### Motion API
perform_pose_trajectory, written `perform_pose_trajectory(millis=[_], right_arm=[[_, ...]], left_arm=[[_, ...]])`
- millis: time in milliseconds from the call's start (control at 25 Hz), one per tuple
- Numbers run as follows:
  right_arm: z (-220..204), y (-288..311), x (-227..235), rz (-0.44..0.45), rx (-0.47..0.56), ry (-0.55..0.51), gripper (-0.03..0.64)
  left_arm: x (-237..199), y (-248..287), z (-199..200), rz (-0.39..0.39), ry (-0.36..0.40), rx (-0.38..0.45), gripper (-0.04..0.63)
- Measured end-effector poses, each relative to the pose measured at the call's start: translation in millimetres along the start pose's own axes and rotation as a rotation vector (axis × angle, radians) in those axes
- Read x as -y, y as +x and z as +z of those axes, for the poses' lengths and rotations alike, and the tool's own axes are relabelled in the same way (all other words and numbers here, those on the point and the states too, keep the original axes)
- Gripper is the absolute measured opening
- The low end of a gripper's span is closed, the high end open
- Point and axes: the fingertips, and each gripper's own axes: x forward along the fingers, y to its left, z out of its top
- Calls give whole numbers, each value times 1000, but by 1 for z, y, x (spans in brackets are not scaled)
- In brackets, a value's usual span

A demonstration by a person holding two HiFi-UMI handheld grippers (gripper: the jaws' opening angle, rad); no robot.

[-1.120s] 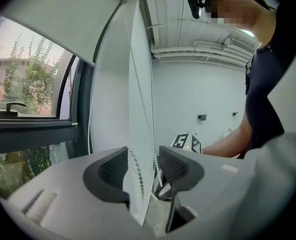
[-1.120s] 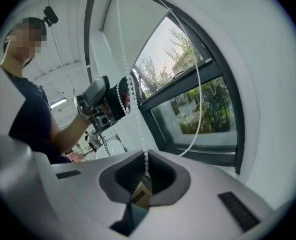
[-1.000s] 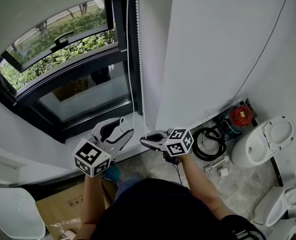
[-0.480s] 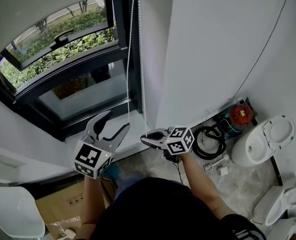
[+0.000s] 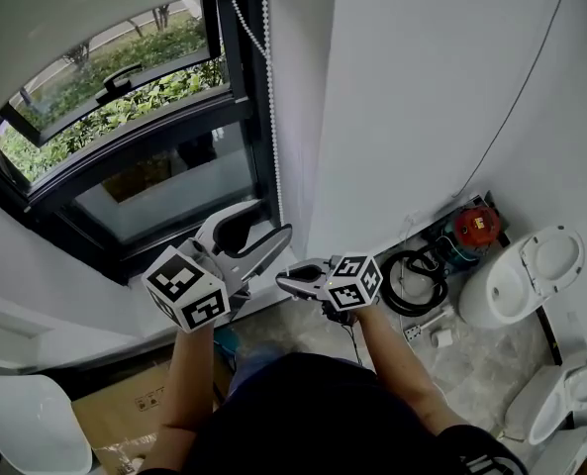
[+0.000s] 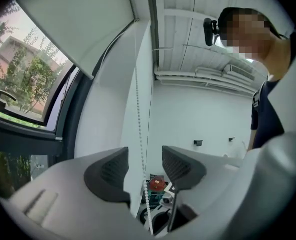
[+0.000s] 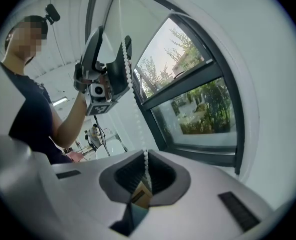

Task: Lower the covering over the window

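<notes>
Head view: the blind [image 5: 95,3] sits rolled high in the upper left, and the window [image 5: 125,156] below it is mostly bare. The bead chain [image 5: 270,117] hangs down the frame to the right gripper [image 5: 283,283] at centre. The left gripper [image 5: 275,221] is just above it.

Left gripper view: its jaws have just been opening and stand spread. The chain [image 6: 138,124] runs between the pads and touches neither. If they close off-centre, the thin chain could slip out.

Right gripper view: the jaws pinch the beads [image 7: 145,159] at lower centre. If they let go before the left bites, the chain would likely swing loose. Hauling the wrong strand would raise the blind.
</notes>
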Motion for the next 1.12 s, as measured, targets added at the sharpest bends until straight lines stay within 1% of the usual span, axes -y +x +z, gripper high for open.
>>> perform_pose_trajectory(millis=[80, 120, 200, 240, 280, 440, 520, 600, 760, 920, 1040, 1120], right_arm=[[0, 0, -2, 3, 0, -3, 18], [-1, 1, -3, 5, -3, -6, 18], [-3, 3, -4, 6, -11, -12, 15], [-5, 3, -5, 7, -14, -15, 15], [-6, 3, -7, 9, -14, -16, 14], [-6, 2, -9, 22, -7, -18, 14], [-6, 2, -9, 27, -4, -18, 14], [-10, 2, -8, 24, -28, -23, 14], [-43, 7, -2, -22, -171, -48, 14], [-65, 11, 0, -22, -219, -16, 14], [-81, 13, 2, -23, -269, -5, 14], [-88, 13, 3, -22, -282, 9, 14]], left_arm=[[0, 10, 6, -44, -13, 2, 198], [1, 13, 10, -71, -33, 13, 179], [3, 16, 20, -116, -93, 47, 112], [4, 17, 24, -132, -117, 62, 98], [5, 17, 27, -141, -129, 69, 92], [4, 17, 28, -141, -134, 65, 21], [4, 16, 28, -148, -150, 63, 17], [4, 16, 23, -156, -160, 43, 15], [5, 16, -8, -151, -160, -51, 14], [3, 11, -31, -165, -241, -63, 14], [6, 8, -46, -199, -324, -62, 14], [9, 8, -54, -213, -360, -61, 14]])
